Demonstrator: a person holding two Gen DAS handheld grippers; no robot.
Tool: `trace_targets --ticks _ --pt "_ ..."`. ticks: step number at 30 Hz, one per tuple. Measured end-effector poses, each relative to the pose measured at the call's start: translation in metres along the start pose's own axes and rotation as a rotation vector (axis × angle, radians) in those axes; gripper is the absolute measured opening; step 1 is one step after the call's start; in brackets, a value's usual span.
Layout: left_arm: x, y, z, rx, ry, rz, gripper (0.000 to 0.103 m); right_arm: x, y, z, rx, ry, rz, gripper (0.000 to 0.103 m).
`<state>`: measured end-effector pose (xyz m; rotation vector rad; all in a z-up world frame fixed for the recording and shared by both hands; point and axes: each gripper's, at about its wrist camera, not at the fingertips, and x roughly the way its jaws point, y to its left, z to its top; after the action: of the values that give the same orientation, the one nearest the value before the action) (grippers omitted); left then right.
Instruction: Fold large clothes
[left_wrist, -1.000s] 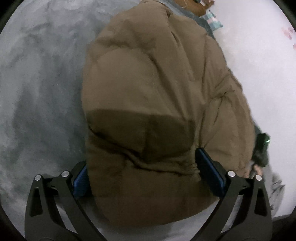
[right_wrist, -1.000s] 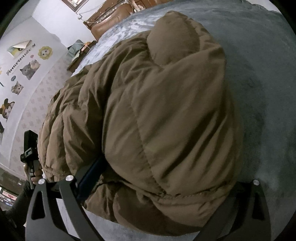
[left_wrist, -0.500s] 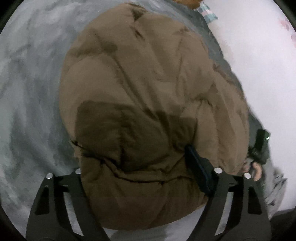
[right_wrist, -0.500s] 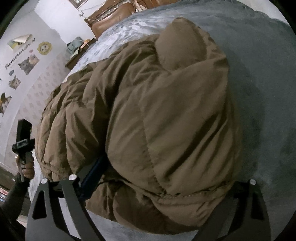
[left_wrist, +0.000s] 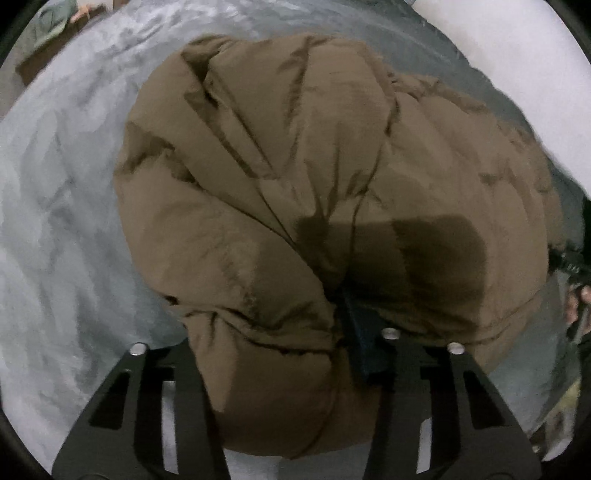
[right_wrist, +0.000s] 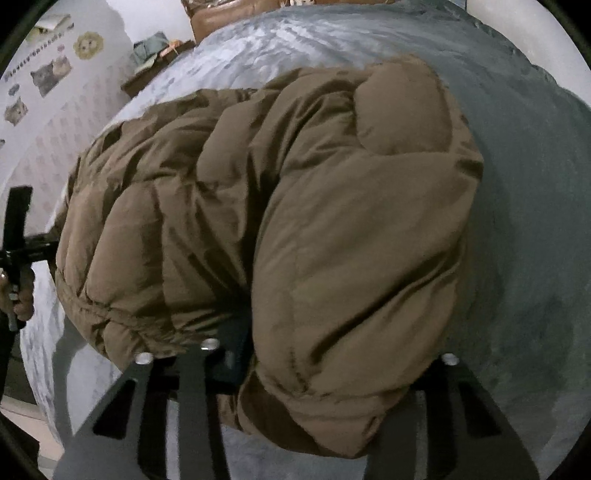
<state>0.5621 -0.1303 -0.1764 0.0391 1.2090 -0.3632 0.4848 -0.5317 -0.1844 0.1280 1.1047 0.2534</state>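
Note:
A puffy brown quilted jacket (left_wrist: 295, 166) lies heaped on a grey bed cover (left_wrist: 55, 221). My left gripper (left_wrist: 266, 332) points steeply down onto its near edge. Its jaws are closing, a thick fold is bunched between them, and the blue pad (left_wrist: 354, 325) presses into the fabric. In the right wrist view the same jacket (right_wrist: 332, 203) fills the middle. My right gripper (right_wrist: 340, 347) is closing on another thick fold, its left pad (right_wrist: 236, 332) dug into the cloth. The far finger of each gripper is hidden under the jacket.
The grey bed cover (right_wrist: 535, 221) spreads around the jacket. A hand on a black handle (right_wrist: 14, 258) shows at the left edge, another hand (left_wrist: 576, 302) at the right edge. A wall with cat stickers (right_wrist: 44, 74) and a cluttered bedside stand (right_wrist: 155, 51) lie beyond.
Both pairs of jaws have narrowed from wide apart and now squeeze folds of the jacket. The near edge of the jacket has bunched up and risen with both grippers.

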Motion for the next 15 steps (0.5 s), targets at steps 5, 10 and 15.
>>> trace_targets --ticks 5,10,15 --pt "-0.01 -0.014 0.009 0.057 0.0 0.105 0.026 -0.009 0.022 0.01 -0.083 0.011 -0.09 0.023" --pt "-0.027 -0.032 0.022 0.062 -0.034 0.152 0.02 -0.02 0.042 0.015 -0.147 -0.033 -0.19 0.018" --pt "-0.051 -0.048 0.022 0.077 -0.104 0.215 0.017 -0.052 0.064 0.016 -0.251 -0.155 -0.287 0.016"
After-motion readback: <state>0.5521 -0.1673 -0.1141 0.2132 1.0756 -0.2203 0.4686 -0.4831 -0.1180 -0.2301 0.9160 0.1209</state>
